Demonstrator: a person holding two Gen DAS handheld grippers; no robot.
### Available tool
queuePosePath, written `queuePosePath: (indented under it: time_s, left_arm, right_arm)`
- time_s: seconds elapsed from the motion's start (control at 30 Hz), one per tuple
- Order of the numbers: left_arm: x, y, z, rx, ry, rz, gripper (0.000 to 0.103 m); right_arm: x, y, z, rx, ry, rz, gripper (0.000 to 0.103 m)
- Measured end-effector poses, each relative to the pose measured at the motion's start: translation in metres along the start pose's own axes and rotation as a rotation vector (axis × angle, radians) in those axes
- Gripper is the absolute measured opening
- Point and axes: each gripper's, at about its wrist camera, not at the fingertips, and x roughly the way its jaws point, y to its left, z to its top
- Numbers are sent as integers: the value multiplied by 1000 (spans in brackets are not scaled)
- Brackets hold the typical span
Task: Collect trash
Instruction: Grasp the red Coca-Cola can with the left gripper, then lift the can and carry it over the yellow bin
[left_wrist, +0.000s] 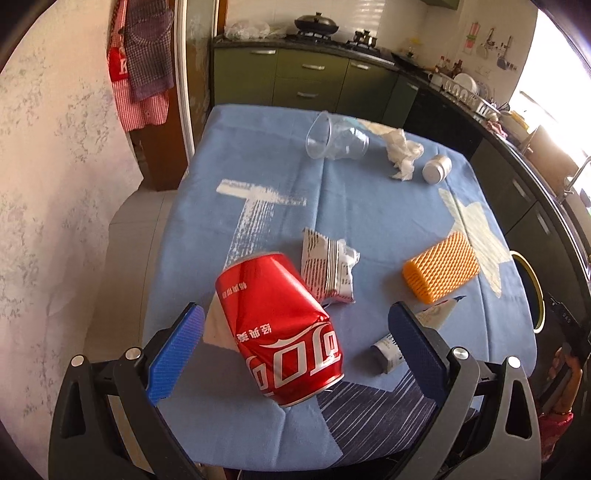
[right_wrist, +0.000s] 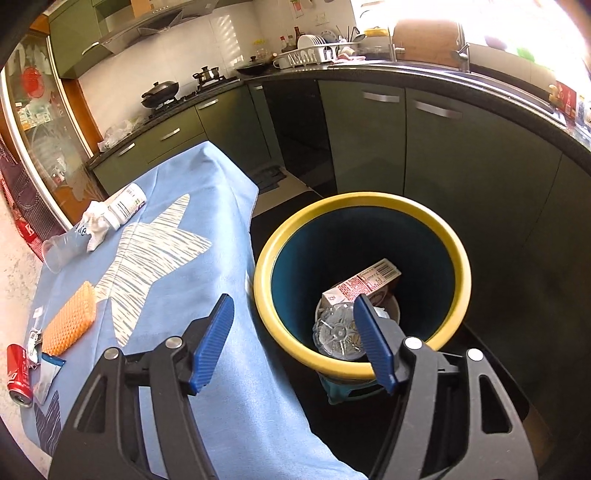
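Only right wrist: carton (right_wrist: 364, 282) in bin (right_wrist: 266, 258) | left gripper (left_wrist: 295, 325), right gripper (right_wrist: 293, 317) agape, empty

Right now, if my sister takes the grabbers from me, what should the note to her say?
Left gripper: open, empty, jaws either side of the dented red can on the table.
Right gripper: open, empty, above the yellow-rimmed bin beside the table.
Done: a carton and clear plastic container lie in the bin.
Left on the table: can, wrapper, tube, orange sponge, plastic cup, tissue, small bottle.
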Motion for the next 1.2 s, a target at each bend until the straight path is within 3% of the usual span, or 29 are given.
queuePosePath:
  time_s: [0.23, 0.73, 0.87, 1.0, 1.2]
  left_arm:
    - [39, -1, -1, -44, 107, 34, 98]
    - [73, -5, 5, -25, 180, 199, 98]
    - [77, -3, 6, -9, 195, 210, 92]
    - [83, 1, 3, 10, 229, 207, 77]
    - [80, 10, -3, 47, 226, 215, 75]
  right_arm:
    - [7, 1, -3, 2, 20, 30, 64]
    - [13, 4, -2, 2, 27, 81, 64]
    - [14, 4, -3, -2, 35, 89, 64]
    - [15, 7, -3, -9, 40, 95, 64]
    - [16, 9, -4, -17, 45, 97, 64]
